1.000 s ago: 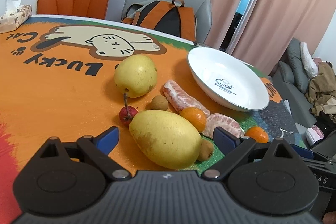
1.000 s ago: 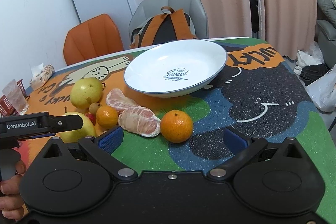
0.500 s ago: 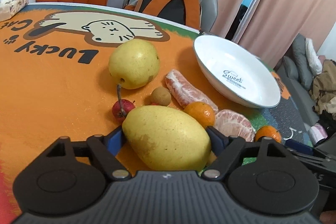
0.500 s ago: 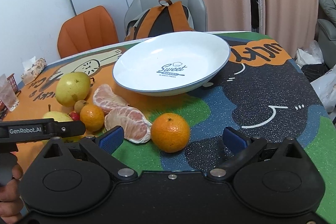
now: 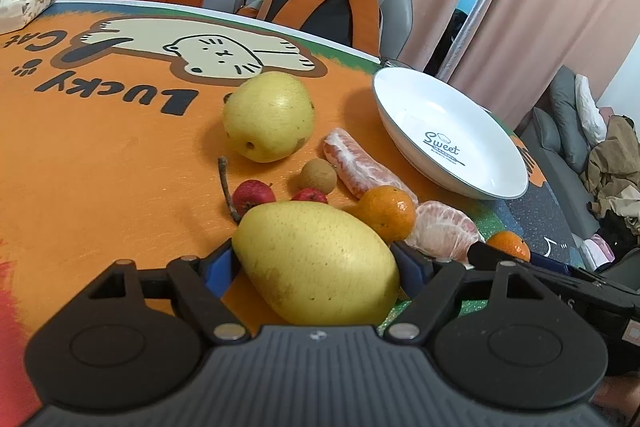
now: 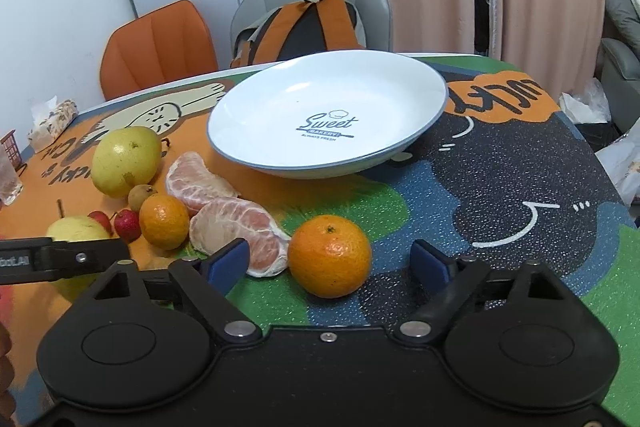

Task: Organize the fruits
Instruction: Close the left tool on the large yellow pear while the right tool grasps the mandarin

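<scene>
Now the left hand-held gripper (image 5: 312,263) clamps the pear (image 5: 316,263) at its firm, heavy middle; the right hand-held gripper (image 6: 332,259), apart and closing, straddles the orange (image 6: 330,255).

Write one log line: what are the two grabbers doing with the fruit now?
left gripper: closed on yellow pear | right gripper: closing round orange, not gripping | plate: no fruit

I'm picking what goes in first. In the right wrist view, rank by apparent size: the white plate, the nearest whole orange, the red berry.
1. white plate
2. nearest whole orange, though nearness to the camera enlarges it
3. red berry
</scene>
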Tool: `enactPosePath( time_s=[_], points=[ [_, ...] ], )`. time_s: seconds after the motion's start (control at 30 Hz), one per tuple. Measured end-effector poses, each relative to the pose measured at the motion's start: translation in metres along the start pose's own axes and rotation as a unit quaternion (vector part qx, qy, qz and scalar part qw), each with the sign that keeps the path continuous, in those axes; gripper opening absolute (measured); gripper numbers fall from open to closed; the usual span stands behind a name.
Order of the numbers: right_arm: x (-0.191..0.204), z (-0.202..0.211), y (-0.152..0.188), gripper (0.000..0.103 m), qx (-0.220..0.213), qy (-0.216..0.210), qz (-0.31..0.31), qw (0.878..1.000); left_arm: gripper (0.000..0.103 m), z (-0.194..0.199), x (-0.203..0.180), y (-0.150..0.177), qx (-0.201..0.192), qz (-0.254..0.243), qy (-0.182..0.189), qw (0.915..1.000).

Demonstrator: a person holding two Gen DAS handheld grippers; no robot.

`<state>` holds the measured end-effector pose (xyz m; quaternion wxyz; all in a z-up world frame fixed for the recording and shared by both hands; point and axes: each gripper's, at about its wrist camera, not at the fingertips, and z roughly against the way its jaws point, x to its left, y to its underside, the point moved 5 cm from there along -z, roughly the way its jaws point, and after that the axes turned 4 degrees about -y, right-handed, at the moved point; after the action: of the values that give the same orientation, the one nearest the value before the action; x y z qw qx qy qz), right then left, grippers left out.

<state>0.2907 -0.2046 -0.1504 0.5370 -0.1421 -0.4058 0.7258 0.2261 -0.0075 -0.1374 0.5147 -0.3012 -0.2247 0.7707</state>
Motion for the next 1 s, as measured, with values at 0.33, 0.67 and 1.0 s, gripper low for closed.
enactPosePath(
  time_s=[0.33,0.67,1.0],
  points=[
    [0.0,0.008,-0.004,0.042,-0.002,-0.011,-0.005,1.0,0.079,0.015,-0.002,-0.006,-0.02,-0.009,0.006,0.9997],
    [-0.005,0.026,-0.013,0.042,-0.027,-0.019,-0.017,0.999,0.079,0.023,-0.015,-0.017,-0.035,-0.028,0.015,0.9989],
    [-0.007,0.035,-0.034,0.042,-0.049,-0.019,-0.014,0.999,0.079,0.025,-0.033,-0.038,-0.058,-0.051,0.023,0.9968]
  ],
)
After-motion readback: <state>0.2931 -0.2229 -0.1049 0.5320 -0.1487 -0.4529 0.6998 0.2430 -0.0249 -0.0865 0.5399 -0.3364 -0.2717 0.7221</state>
